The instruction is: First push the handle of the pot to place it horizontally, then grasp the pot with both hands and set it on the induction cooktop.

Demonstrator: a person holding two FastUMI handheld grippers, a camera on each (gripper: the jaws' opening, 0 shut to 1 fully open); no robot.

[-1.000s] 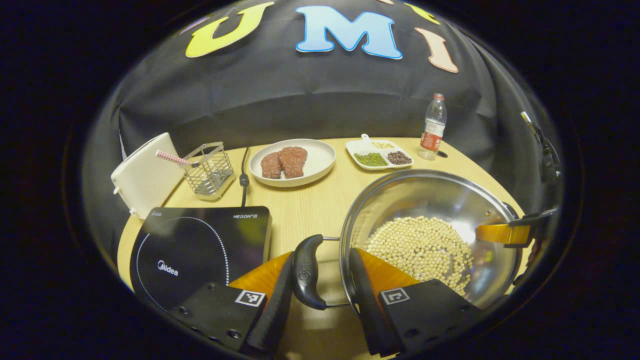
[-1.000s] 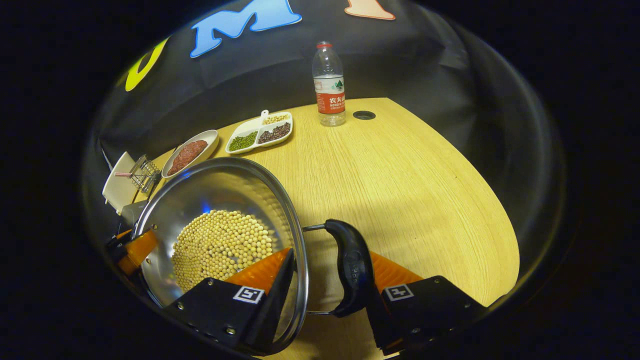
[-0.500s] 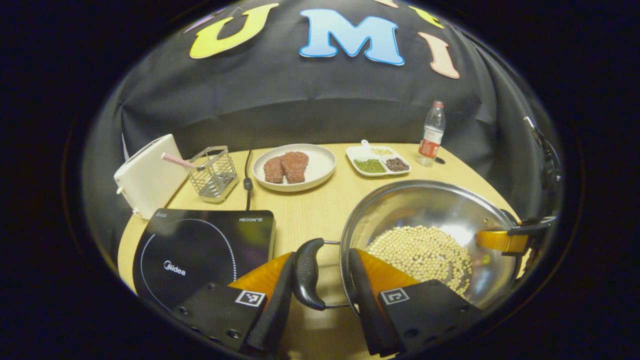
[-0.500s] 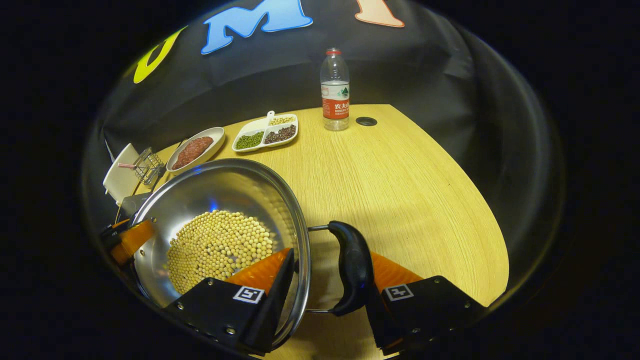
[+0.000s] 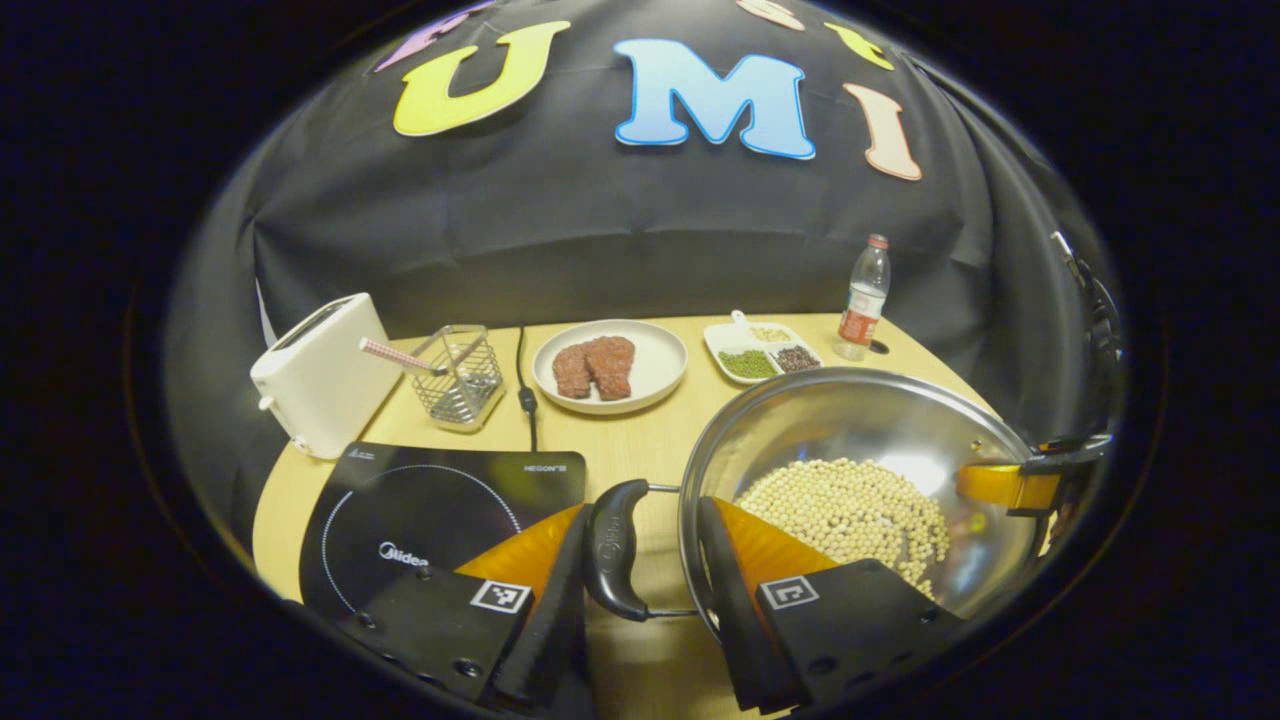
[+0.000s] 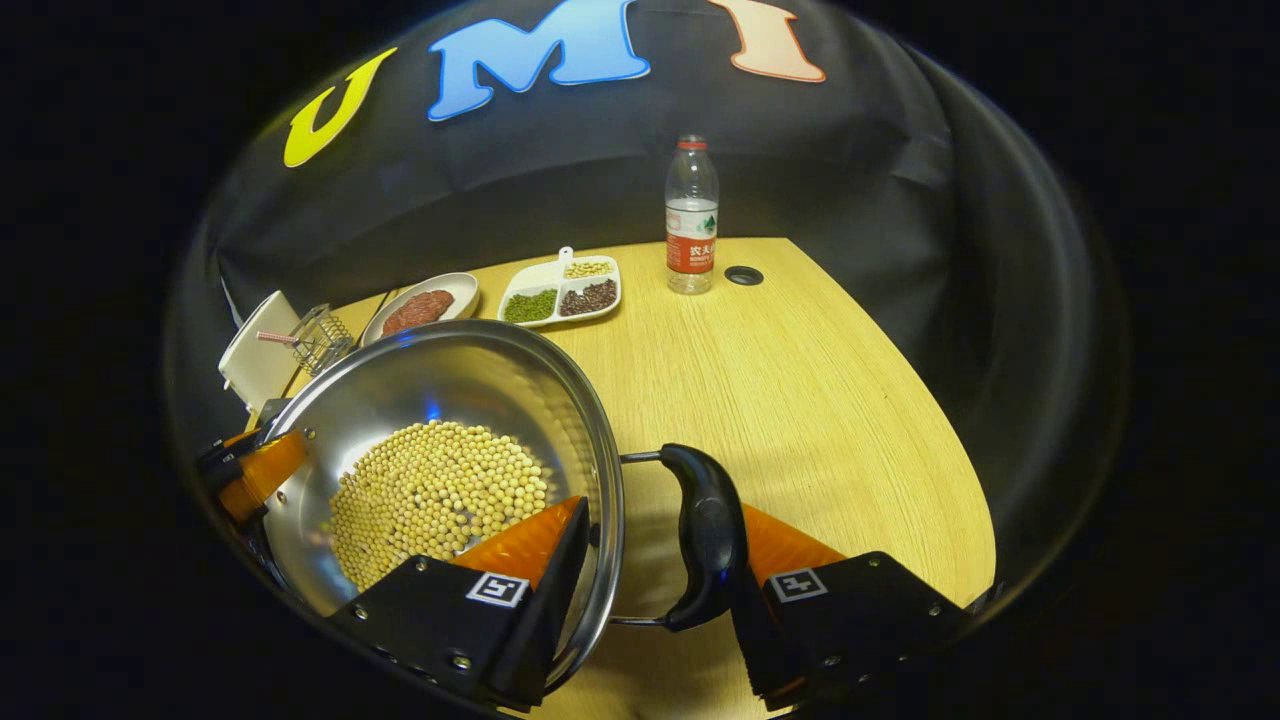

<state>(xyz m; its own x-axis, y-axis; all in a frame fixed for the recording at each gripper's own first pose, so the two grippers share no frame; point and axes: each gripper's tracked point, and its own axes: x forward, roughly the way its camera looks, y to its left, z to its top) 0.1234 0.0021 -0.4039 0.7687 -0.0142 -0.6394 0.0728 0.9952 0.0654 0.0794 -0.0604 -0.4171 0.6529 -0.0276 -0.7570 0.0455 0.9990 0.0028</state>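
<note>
A steel pot (image 5: pixel 860 420) half full of soybeans (image 5: pixel 850 510) hangs a little above the wooden table, level, carried between both grippers. My left gripper (image 5: pixel 640 530) is shut on the pot, one finger outside its black side handle (image 5: pixel 612 548) and the other inside the rim. My right gripper (image 6: pixel 660 530) grips the opposite black handle (image 6: pixel 705 540) and the pot's (image 6: pixel 450 380) rim the same way. Across the pot, each gripper shows in the other's view: the right gripper (image 5: pixel 1010 485) and the left gripper (image 6: pixel 250 475). The black induction cooktop (image 5: pixel 430 500) lies just left of the pot.
Behind the cooktop stand a white toaster (image 5: pixel 320 370) and a wire basket (image 5: pixel 455 372), with a black cable (image 5: pixel 522 385) beside them. A plate of meat (image 5: pixel 610 365), a divided dish of beans (image 5: pixel 765 345) and a water bottle (image 6: pixel 690 215) sit at the back.
Both grippers have risen with the pot held between them; the table and the things on it now look lower and farther away. Neither grip has changed.
</note>
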